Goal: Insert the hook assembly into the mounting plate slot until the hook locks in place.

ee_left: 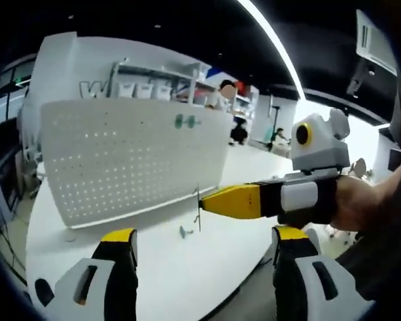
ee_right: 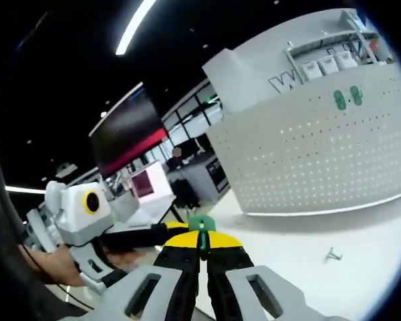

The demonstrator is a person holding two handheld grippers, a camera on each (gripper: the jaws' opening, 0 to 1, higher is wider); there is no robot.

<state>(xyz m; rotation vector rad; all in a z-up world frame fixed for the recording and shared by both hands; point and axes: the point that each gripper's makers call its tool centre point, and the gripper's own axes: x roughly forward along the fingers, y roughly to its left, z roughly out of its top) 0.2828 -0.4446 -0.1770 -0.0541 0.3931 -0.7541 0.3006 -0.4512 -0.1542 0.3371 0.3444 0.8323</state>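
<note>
1. The white counter carries everything; its curved near edge runs below both hand-held grippers in the left gripper view.
2. The mounting plate, a white perforated panel, stands upright along the far part of the counter, its long axis running along the counter. Two green pegs sit near its upper edge.
3. The right hand-held gripper reaches in from the right side of the left gripper view, held by a person's hand. It lies about level, with its yellow tips aimed toward the plate's lower near corner but apart from the plate.
4. Its jaws are clenched on the hook assembly. In the right gripper view a green piece stands up just past the pinched yellow tips. In the left gripper view a thin dark wire part hangs from the tips, its long axis roughly upright.
5. The left hand-held gripper is released, its two jaws spread well apart over the near edge of the counter with nothing between them. In the right gripper view it lies beside the right one, pointing much the same way.
6. A small loose metal hook lies on the counter in front of the plate, well apart from both grippers.
</note>
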